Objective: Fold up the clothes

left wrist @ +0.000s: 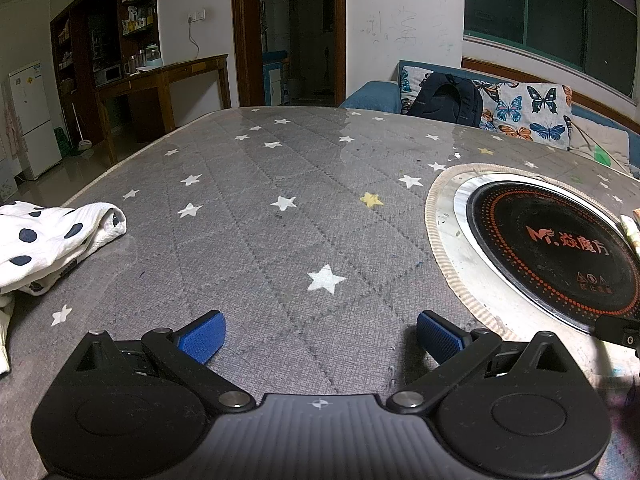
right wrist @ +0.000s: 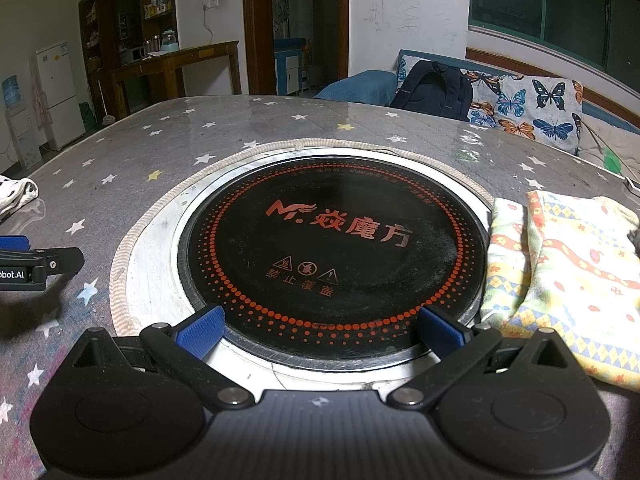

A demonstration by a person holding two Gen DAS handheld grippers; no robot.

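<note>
Left gripper [left wrist: 321,338] hovers low over the desk [left wrist: 280,168], jaws spread wide, nothing between the blue pads [left wrist: 202,338]; only grey star-printed cover shows in the gap. White garment with dark dots [left wrist: 48,240] lies crumpled at the far left edge of the left wrist view, well apart from the jaws, ahead and to the left of the left pad, resting on the desk cover. Round black cooktop [left wrist: 556,248] is set into the desk to the right of the left gripper, ringed by a metal rim and a frayed cut edge of the cover. Right gripper [right wrist: 321,330] sits directly over the near edge of the cooktop [right wrist: 332,248], jaws also spread, empty; both pads overlap the cooktop's near rim. Yellow patterned cloth [right wrist: 560,272] lies folded on the desk just right of the cooktop, its left edge touching the metal rim, its near corner just beside the right pad of the right gripper; contact with the pad cannot be told. The dotted garment [right wrist: 18,194] shows small at far left in the right wrist view. Left gripper's side [right wrist: 36,264] is visible at that view's left edge.
</note>
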